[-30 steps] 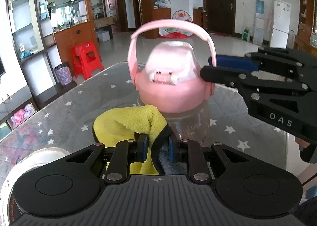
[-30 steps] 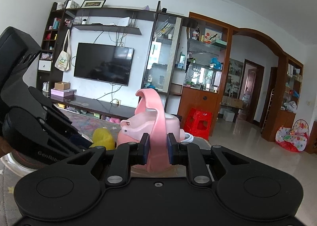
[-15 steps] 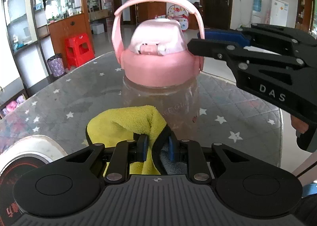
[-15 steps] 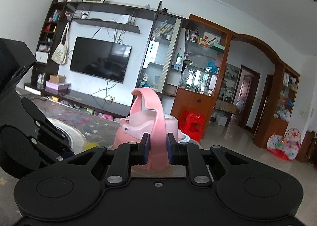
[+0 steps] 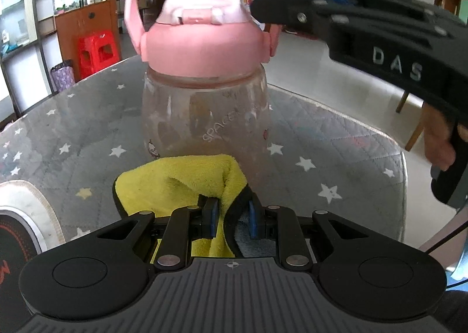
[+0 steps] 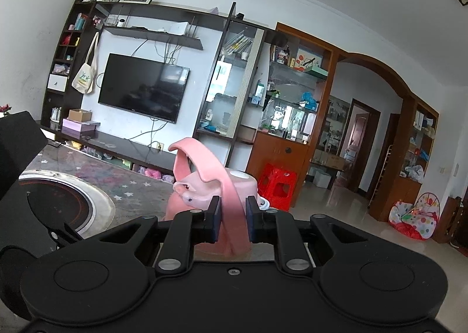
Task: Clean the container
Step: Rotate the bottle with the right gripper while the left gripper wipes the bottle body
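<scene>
A clear bottle (image 5: 204, 116) with a pink lid (image 5: 201, 43) and pink loop handle (image 5: 133, 2) hangs upright over the grey star-patterned table (image 5: 336, 140). My right gripper (image 6: 232, 216) is shut on the pink handle (image 6: 231, 204); it enters the left wrist view from the right (image 5: 295, 13). My left gripper (image 5: 231, 217) is shut on a yellow cloth (image 5: 178, 181), just in front of the bottle's lower wall.
A round induction cooker (image 5: 17, 216) sits at the table's left; it also shows in the right wrist view (image 6: 61, 204). A red stool (image 5: 98, 52) and shelves stand beyond the table. The table edge (image 5: 402, 157) runs along the right.
The right gripper has lifted the bottle by its handle, so its clear body now shows in full. The left gripper with the cloth has stayed low by the bottle's base.
</scene>
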### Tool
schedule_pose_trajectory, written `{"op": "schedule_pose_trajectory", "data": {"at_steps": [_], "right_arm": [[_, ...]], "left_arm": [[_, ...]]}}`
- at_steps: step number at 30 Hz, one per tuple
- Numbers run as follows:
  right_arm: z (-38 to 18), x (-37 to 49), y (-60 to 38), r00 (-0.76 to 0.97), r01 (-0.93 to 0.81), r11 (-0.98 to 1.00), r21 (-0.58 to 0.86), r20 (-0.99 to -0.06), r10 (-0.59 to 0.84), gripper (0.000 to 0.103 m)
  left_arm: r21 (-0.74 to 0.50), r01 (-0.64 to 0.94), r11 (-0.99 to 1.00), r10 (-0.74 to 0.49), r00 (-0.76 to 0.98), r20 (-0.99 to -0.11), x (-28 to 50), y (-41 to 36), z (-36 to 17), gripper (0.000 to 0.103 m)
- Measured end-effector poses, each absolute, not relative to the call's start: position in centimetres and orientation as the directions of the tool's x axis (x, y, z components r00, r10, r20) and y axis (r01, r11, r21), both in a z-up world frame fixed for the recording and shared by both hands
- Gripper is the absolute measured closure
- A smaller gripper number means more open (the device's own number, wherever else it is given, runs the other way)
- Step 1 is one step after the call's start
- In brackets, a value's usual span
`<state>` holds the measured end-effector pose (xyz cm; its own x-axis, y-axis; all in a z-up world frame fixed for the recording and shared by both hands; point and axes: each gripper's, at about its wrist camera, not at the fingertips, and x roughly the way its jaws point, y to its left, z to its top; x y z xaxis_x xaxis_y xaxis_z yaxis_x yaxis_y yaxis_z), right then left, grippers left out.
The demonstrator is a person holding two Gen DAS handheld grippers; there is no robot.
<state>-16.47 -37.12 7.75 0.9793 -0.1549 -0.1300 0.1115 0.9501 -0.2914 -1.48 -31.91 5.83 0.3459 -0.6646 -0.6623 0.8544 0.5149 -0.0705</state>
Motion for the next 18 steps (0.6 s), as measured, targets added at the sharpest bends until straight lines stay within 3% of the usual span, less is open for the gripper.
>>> {"op": "schedule_pose_trajectory", "data": {"at_steps": [18], "right_arm": [[7.1,-17.0,-36.5,0.984,0.113,0.954,-0.276,-0.104,-0.146,0.084]], "left_arm": [[0.046,0.84,0.54,-0.667,0.46,-0.586,0.9,-30.9,12.1,0.082]]}}
